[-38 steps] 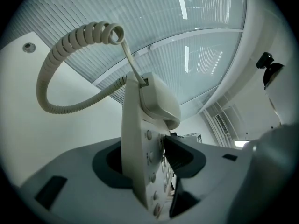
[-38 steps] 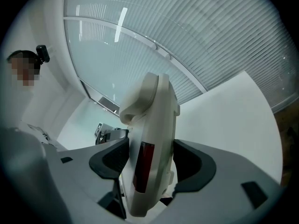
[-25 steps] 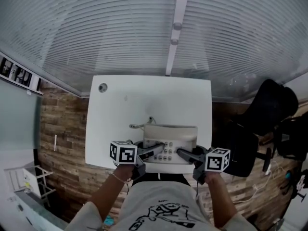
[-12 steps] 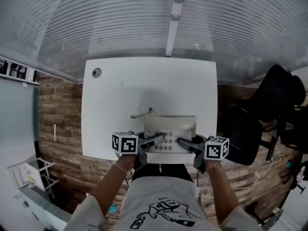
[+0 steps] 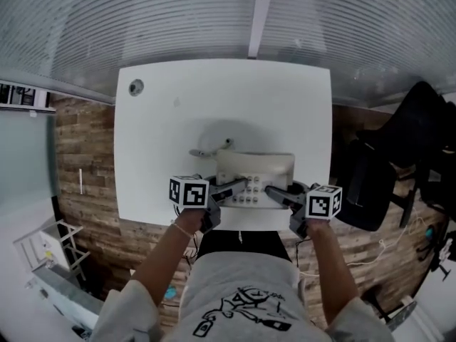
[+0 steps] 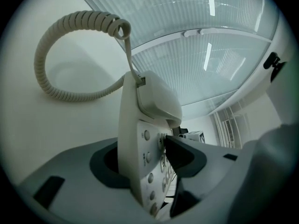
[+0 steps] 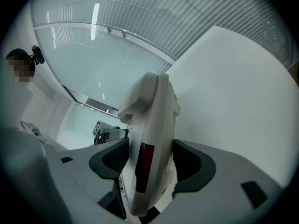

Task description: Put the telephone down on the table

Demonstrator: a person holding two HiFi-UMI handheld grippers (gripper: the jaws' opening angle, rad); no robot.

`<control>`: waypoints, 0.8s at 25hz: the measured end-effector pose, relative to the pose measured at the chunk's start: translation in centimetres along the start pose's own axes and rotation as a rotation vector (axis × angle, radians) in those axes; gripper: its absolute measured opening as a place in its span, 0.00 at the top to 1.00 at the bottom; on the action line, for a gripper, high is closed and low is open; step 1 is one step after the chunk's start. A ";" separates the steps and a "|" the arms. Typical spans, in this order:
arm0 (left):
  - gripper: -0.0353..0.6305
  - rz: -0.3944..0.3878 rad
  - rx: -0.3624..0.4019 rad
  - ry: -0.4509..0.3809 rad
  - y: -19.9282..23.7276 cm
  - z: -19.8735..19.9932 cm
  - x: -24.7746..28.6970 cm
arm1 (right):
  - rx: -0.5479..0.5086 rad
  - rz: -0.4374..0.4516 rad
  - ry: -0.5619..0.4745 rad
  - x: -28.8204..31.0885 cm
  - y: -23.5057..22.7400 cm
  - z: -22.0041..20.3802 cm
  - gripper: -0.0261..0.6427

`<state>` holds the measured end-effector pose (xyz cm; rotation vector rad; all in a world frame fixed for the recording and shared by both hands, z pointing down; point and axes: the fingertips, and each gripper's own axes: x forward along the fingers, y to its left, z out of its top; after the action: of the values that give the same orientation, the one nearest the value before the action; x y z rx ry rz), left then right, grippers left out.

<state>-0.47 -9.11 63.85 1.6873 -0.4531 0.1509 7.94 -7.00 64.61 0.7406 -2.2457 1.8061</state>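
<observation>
Above the near edge of the white rectangular table (image 5: pixel 285 98), a beige plastic desk telephone (image 5: pixel 254 171) is hanging between two grippers. Whether its underside is touching the table I cannot tell. Its curved beige handset (image 6: pixel 156 97) is sitting in the cradle on the far half of the body. The telephone is lying flat with the keys facing up, on the side nearer the person. Its long axis is running left to right, parallel to the table's near edge. The left gripper (image 5: pixel 239 186) is clamping the left end, one jaw on the key face and one under the body. The right gripper (image 5: pixel 274 191) is clamping the right end in the same manner. A beige coiled cord (image 5: pixel 206 150) is leaving the left end of the handset and curling in a loop over the table. A small round grey cable hole (image 5: pixel 135 87) is sitting in the far left corner of the table.
</observation>
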 end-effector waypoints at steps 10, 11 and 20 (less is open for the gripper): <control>0.62 0.032 -0.022 0.014 2.3 -0.8 0.9 | 0.020 -0.006 0.027 0.8 -1.8 -0.5 0.51; 0.61 0.033 -0.024 0.016 2.4 -0.8 1.2 | 0.026 -0.007 0.030 0.8 -2.2 -0.6 0.51; 0.59 0.077 -0.005 0.036 3.2 -1.0 1.6 | 0.046 -0.017 0.048 1.0 -3.0 -1.0 0.51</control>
<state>-0.02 -8.78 67.52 1.6601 -0.4915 0.2363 8.31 -6.74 67.90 0.7145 -2.1678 1.8534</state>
